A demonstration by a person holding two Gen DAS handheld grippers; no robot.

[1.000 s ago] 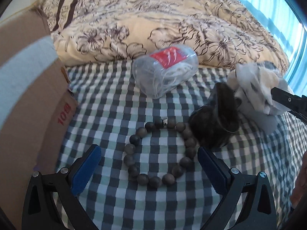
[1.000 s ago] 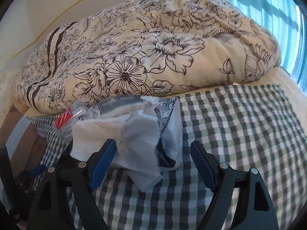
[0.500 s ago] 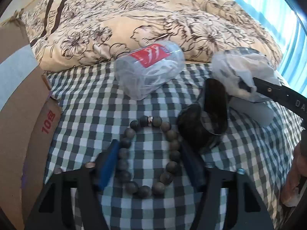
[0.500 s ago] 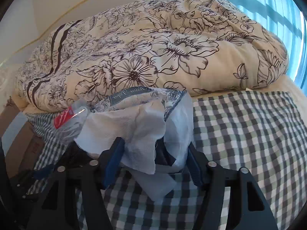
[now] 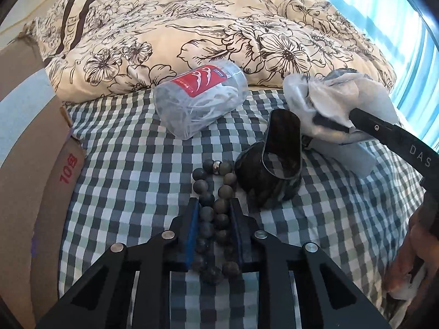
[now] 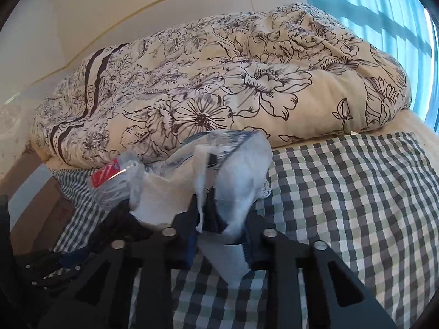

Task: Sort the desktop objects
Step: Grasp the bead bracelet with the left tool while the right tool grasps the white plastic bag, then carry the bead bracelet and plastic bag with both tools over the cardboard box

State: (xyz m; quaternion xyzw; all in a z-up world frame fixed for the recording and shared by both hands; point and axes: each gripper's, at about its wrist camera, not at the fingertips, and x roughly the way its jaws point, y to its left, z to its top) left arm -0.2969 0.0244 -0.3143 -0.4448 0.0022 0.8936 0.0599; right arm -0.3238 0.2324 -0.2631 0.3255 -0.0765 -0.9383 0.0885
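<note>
Checked green, grey and white bedding (image 5: 131, 170) covers the surface, with a flower-print duvet (image 5: 219, 33) heaped behind and a cardboard box (image 5: 30, 148) at the left edge.

From the left wrist camera: the left gripper (image 5: 214, 205) has its blue-padded fingers drawn in on a bracelet of dark round beads (image 5: 212, 200), squeezing the loop into a narrow oval. The far end, with one silver bead, lies free on the cloth. Touching it on the right is a dark pouch with an open mouth (image 5: 274, 170). Beyond lies a clear plastic tub with a red label (image 5: 200, 101), on its side. At far right a black tool arm reaches into a crumpled tissue pack (image 5: 329, 104).

From the right wrist camera: the right gripper (image 6: 219, 219) pinches that tissue pack (image 6: 219, 170), loose white tissue spilling from its torn wrapper.

Likely risks: the round beads may roll out from between the pads when lifted, or the trailing end may snag the pouch. A loose tissue could tear free or drop, since the hold seems to be on soft wrapper.
</note>
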